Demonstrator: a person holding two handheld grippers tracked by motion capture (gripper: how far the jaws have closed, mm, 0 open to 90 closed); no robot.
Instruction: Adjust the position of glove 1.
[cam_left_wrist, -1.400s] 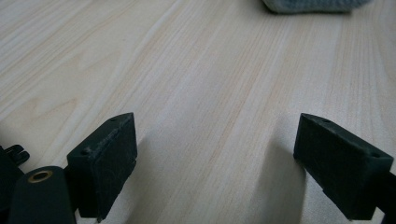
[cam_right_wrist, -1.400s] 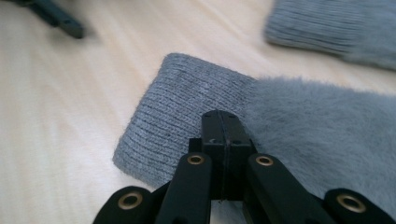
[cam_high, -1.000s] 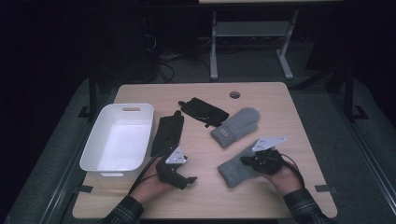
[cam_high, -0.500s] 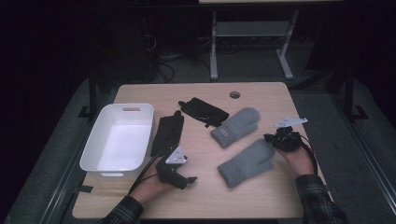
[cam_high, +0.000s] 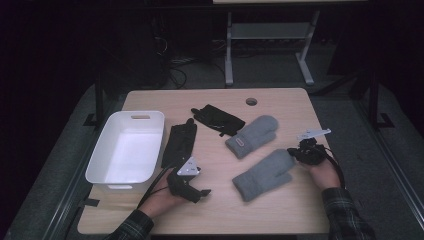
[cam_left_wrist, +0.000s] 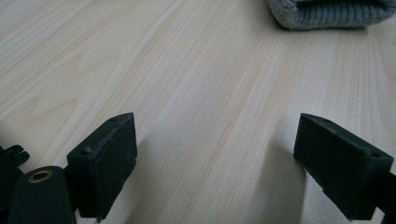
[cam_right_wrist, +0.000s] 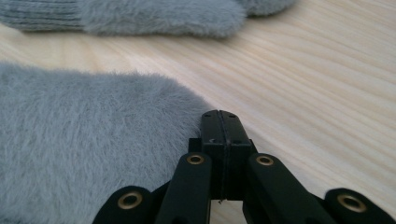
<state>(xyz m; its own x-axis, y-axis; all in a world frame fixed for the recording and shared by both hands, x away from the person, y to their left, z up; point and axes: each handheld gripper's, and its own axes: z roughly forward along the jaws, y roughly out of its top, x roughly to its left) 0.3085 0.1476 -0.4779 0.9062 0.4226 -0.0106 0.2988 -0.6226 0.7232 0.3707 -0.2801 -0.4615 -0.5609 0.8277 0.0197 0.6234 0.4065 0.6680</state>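
Grey near mitten (cam_high: 263, 174) lies flat by its twin (cam_high: 251, 135), since my right tongs (cam_high: 301, 152), pinched shut and empty, have slid off to its tip while my left tongs (cam_high: 196, 191) rest wide open.

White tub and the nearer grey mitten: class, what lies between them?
In the high view, the left tongs and a black glove lie between.
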